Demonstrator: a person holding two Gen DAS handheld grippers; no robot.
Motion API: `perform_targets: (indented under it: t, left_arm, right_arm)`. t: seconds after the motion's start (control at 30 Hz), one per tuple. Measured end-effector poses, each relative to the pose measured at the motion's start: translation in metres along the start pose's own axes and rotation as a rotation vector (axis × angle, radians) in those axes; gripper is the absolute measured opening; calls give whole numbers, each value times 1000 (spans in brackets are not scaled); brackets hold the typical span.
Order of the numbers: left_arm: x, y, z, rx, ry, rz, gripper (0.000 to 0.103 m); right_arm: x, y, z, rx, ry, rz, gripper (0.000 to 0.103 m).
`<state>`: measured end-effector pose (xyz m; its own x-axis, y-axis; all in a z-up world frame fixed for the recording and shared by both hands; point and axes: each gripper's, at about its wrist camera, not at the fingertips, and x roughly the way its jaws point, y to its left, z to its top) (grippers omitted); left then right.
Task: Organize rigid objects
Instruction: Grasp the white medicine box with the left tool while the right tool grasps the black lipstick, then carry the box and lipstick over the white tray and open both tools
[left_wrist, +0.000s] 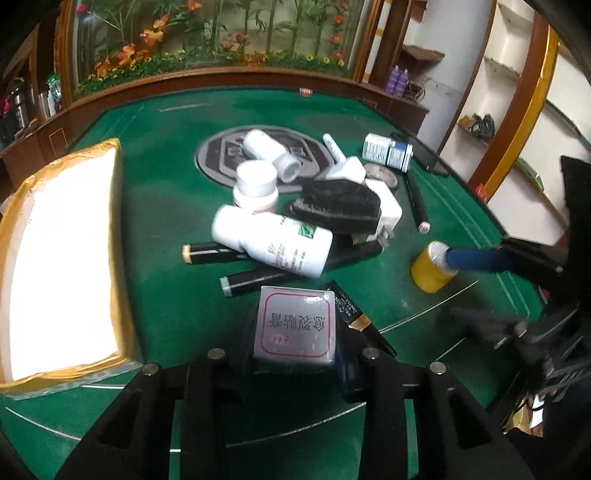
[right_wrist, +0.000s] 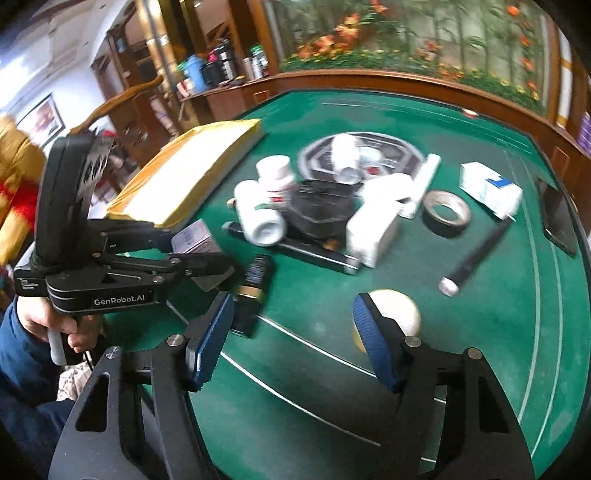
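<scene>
My left gripper (left_wrist: 295, 363) is shut on a small grey box (left_wrist: 295, 325) with a red-framed label, held just above the green table (left_wrist: 155, 206). The right wrist view shows the same gripper (right_wrist: 207, 258) at the left, a hand on its grip, the box (right_wrist: 194, 236) between its fingers. My right gripper (right_wrist: 291, 339) is open, its blue pads (right_wrist: 373, 343) wide apart with only felt between them. A yellow jar (right_wrist: 397, 314) with a pale lid stands just behind the right finger. From the left wrist camera, a blue finger (left_wrist: 476, 258) lies across that jar (left_wrist: 430, 273).
A foam box edged in yellow tape (left_wrist: 62, 258) stands at the left. Mid-table lies a pile: white bottles (left_wrist: 273, 243), a black brush (left_wrist: 340, 206), a white charger (right_wrist: 373, 229), black pens (left_wrist: 218, 253). A gold-banded black tube (right_wrist: 253, 291), tape roll (right_wrist: 445, 212), carton (right_wrist: 491, 192) and phone (right_wrist: 559, 221) lie around.
</scene>
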<state>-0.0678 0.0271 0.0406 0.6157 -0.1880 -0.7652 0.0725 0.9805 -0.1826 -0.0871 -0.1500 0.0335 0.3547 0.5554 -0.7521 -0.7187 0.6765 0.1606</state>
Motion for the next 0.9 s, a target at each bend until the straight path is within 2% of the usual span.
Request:
perform_targets:
  t: [0.07, 0.1, 0.13, 0.2, 0.3, 0.37, 0.43, 0.53, 0.73, 0.9]
  left_arm:
    - [-10, 3, 2, -2, -28, 8, 35]
    - [-16, 5, 3, -8, -43, 13, 35]
    - [-22, 9, 3, -16, -57, 15, 35]
    - [-29, 15, 4, -27, -77, 28, 35]
    - [-42, 27, 3, -53, -108, 50, 35]
    - [-49, 37, 1, -75, -126, 65, 34]
    - [-55, 45, -1, -97, -141, 75, 34]
    - [-60, 55, -2, -123, -156, 89, 34]
    - [-71, 78, -5, -156, -183, 136, 34]
    - [-81, 108, 7, -188, -201, 178, 34]
  right_arm:
    - [7, 14, 5, -39, 14, -5, 68]
    - [12, 20, 7, -55, 26, -2, 64]
    - [20, 24, 9, -64, 51, 1, 53]
    - [35, 28, 11, -48, 103, 3, 46]
    - [57, 29, 14, -34, 160, -32, 46]
    - [65, 28, 13, -29, 182, -41, 34]
    - [67, 27, 11, -23, 186, -53, 18]
    - [65, 27, 12, -18, 196, -54, 18]
    - [46, 27, 15, 29, 166, 46, 18]
    - [21, 45, 49, 18, 91, 143, 18]
